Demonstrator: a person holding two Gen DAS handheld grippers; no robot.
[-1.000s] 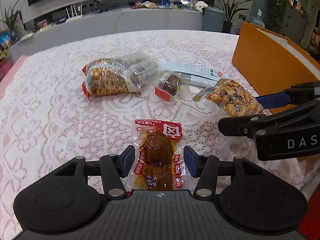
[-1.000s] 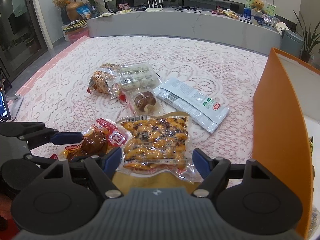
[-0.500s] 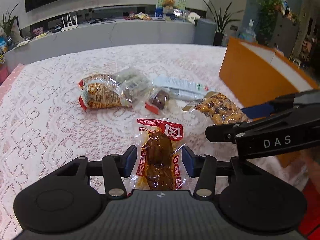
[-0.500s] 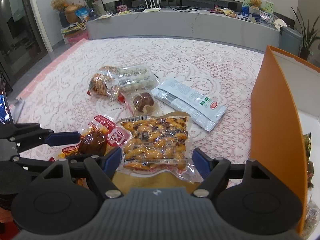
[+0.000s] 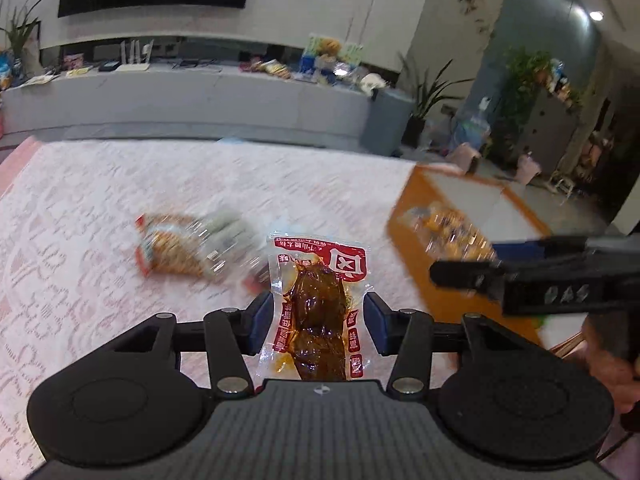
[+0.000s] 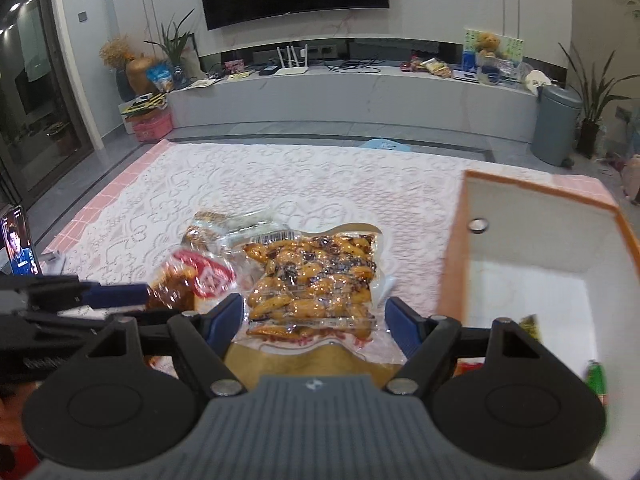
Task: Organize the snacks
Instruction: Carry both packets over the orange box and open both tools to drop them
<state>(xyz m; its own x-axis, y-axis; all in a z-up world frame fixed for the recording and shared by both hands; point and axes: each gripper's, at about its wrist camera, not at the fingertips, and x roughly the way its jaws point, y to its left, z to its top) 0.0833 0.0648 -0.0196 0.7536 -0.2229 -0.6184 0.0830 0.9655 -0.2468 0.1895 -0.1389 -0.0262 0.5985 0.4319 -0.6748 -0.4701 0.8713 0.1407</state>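
My left gripper [image 5: 318,312] is shut on a red-edged packet of brown braised meat [image 5: 316,304], held up off the lace tablecloth [image 5: 100,208]. In the right wrist view my right gripper [image 6: 314,310] is shut on a clear vacuum pack of yellow and dark nuts [image 6: 312,276], also lifted clear of the table. The two grippers sit side by side: the right gripper [image 5: 480,260] shows at the right of the left wrist view, and the left gripper [image 6: 112,300] with its red packet [image 6: 200,276] at the left of the right wrist view. An orange box [image 6: 452,248] with a white inside stands open just to the right.
A pile of other snack packs [image 5: 180,252] lies on the cloth beyond the grippers, also seen as packs [image 6: 224,224] in the right wrist view. A green packet [image 6: 596,376] lies inside the box. A phone [image 6: 20,248] stands at the table's left edge.
Both grippers have risen, each carrying its packet up off the tablecloth. The left jaws narrowed a little on the meat packet. More of the room and the inside of the box show now.
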